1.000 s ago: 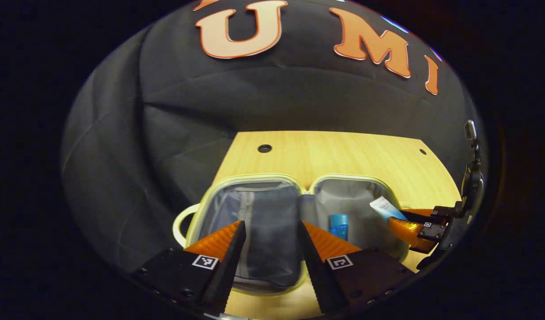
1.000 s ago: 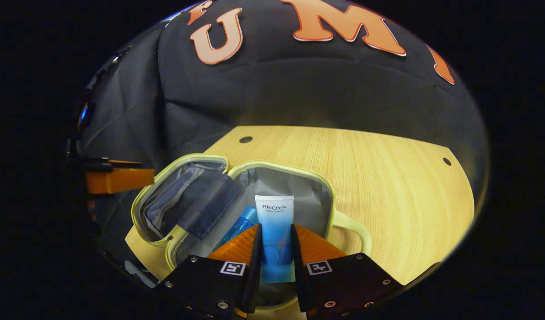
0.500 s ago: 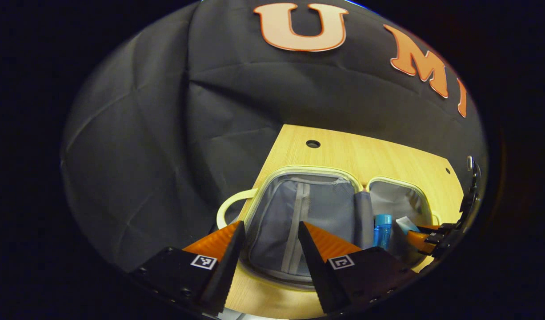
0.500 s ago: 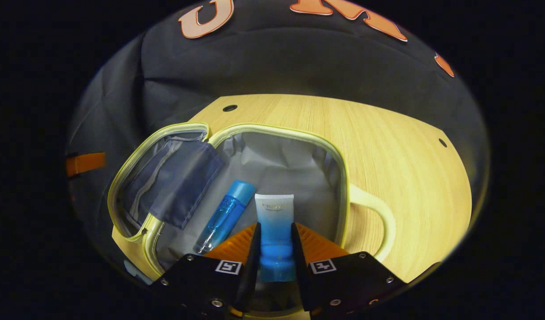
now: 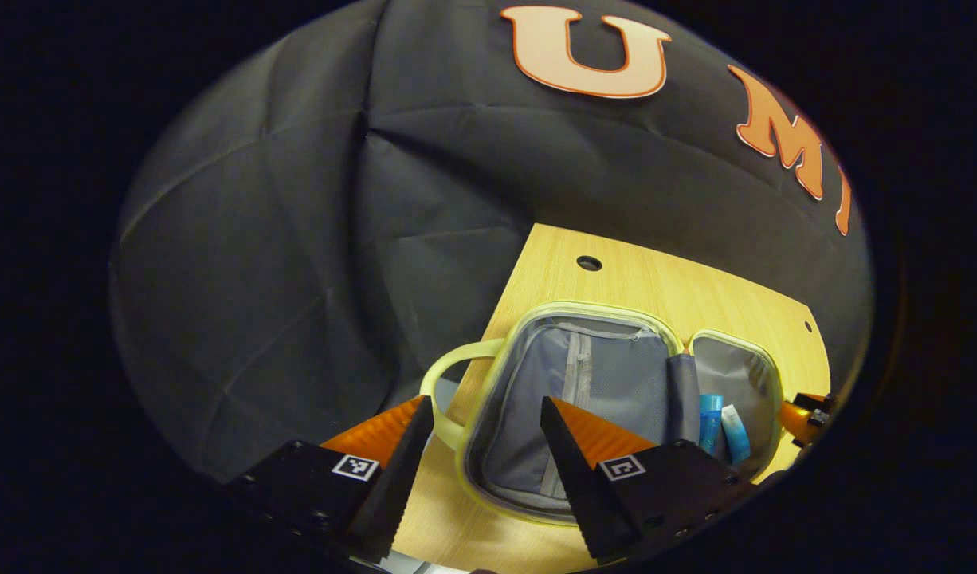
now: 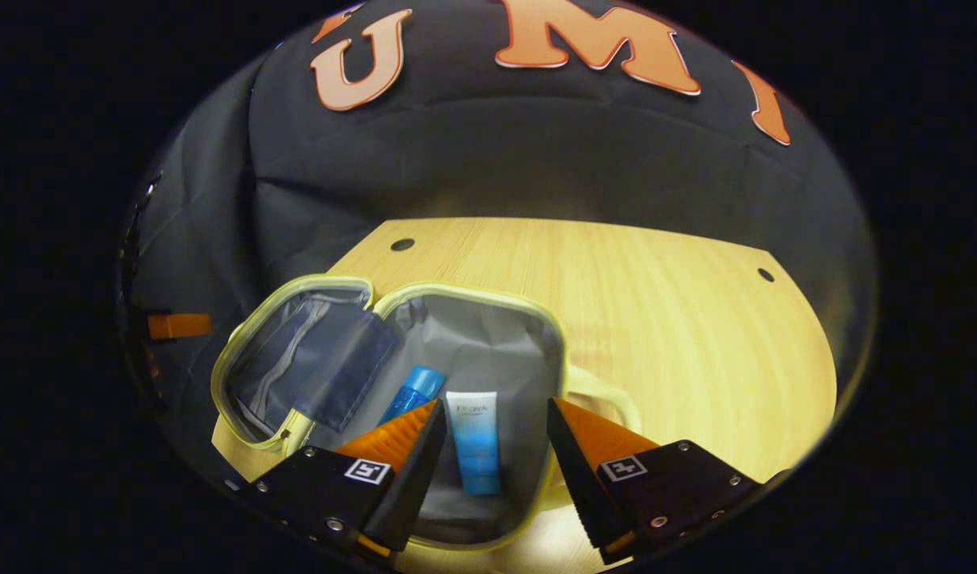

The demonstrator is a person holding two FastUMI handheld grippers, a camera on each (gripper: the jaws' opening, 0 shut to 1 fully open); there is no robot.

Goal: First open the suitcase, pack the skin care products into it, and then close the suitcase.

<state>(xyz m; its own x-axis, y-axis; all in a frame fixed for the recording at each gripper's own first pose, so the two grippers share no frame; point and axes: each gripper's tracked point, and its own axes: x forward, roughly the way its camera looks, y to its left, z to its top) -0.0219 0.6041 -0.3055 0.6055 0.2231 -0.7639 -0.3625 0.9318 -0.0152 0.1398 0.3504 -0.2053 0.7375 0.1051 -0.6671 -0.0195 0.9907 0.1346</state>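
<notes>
A small pale-yellow suitcase [image 6: 488, 296] lies open flat on the wooden table, grey lining up. In the right gripper view, a white-and-blue tube [image 6: 474, 440] and a blue bottle [image 6: 411, 391] lie side by side in its right half. My right gripper [image 6: 488, 434] hovers open just above the tube, touching nothing. In the left gripper view, the suitcase [image 5: 488, 363] shows its zipped lid half, with the bottle [image 5: 709, 422] and tube [image 5: 735, 434] in the far half. My left gripper [image 5: 486, 426] is open over the lid's near-left corner, by the handle [image 5: 445, 375]. The right gripper's fingertip [image 5: 799, 416] peeks in at right.
The light wooden table [image 6: 656, 319] extends to the right of the suitcase, with small round holes [image 6: 402, 244] near its back corners. Black cloth wall stands close behind and to the left. The table's left edge [image 5: 500, 303] runs just beside the suitcase handle.
My right gripper opened and let go of the tube, which now lies in the suitcase, then pulled back and up. My left gripper shifted left toward the lid's handle side.
</notes>
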